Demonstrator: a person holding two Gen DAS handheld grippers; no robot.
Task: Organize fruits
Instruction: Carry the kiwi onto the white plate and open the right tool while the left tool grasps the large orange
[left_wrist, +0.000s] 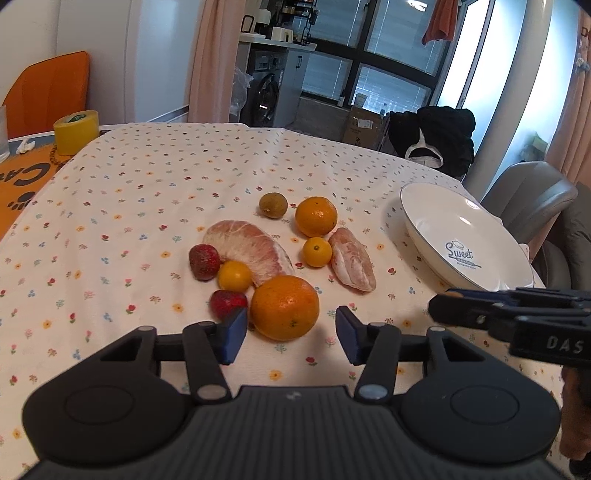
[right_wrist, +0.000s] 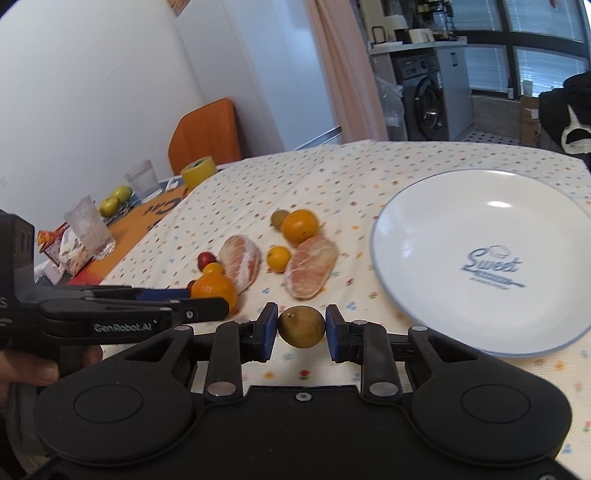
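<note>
So the right gripper has a small brownish-green round fruit pinched between its blue pads, held just above the floral tablecloth, right beside the empty white plate with blue "Sweet" lettering. The left gripper sits spread wide, its pads flanking the big orange at the near edge of the pile: strawberries, small yellow citrus, two peeled pomelo segments.
</note>
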